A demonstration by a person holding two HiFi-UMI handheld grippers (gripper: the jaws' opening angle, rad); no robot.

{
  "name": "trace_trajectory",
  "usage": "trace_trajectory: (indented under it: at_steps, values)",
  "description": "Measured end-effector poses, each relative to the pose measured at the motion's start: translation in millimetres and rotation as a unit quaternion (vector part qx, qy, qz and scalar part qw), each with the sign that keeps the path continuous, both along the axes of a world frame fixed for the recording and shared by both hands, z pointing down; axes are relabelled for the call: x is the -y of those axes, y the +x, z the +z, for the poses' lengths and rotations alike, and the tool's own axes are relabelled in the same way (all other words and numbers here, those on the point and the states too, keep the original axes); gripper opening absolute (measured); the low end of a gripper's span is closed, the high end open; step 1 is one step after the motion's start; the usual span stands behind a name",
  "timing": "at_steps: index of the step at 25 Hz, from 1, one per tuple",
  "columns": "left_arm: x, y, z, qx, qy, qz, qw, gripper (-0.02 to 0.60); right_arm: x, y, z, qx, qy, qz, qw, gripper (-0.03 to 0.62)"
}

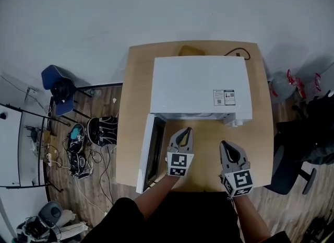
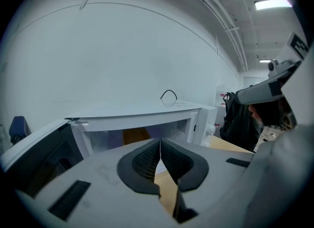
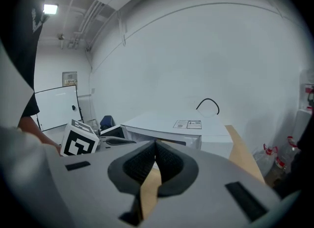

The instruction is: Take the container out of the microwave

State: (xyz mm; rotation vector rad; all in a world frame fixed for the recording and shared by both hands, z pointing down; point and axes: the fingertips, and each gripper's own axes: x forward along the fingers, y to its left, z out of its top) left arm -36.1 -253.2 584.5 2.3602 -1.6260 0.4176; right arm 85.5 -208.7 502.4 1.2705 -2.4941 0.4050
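Two empty tools face the open microwave [image 1: 201, 85].
Left tool [image 1: 186, 130] and right tool [image 1: 224, 143] hover above the tabletop [image 1: 203, 153], jaws together; a brownish container [image 2: 135, 135] sits inside the microwave.

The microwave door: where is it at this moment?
In the head view, the microwave door stands open at the microwave's front left corner, just left of the left hand-held gripper.
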Motion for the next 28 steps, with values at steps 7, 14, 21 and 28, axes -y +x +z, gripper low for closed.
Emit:
trace_trajectory:
  at_steps: [7,14,21,28]
  values:
    - [31.7,4.6,23.4,0.022,-0.014,0.000,0.9996,0.014,13.6,21.2,6.7,-0.008,-0.004,0.031,0.999,0.060]
    - [56.7,6.9,46.5,0.045,-0.013,0.004,0.9989,0.014,16.5,25.5,14.1,-0.003,-0.016,0.034,0.999,0.060]
    - [74.8,7.7,59.9,0.052,-0.022,0.014,0.9983,0.015,21.4,23.5,20.2,0.005,-0.029,0.034,0.999,0.060]
    - [98.4,13.5,84.3,0.071,-0.044,0.049,0.9953,0.152,37.2,42.6,22.4,-0.003,-0.027,0.055,0.998,0.060]
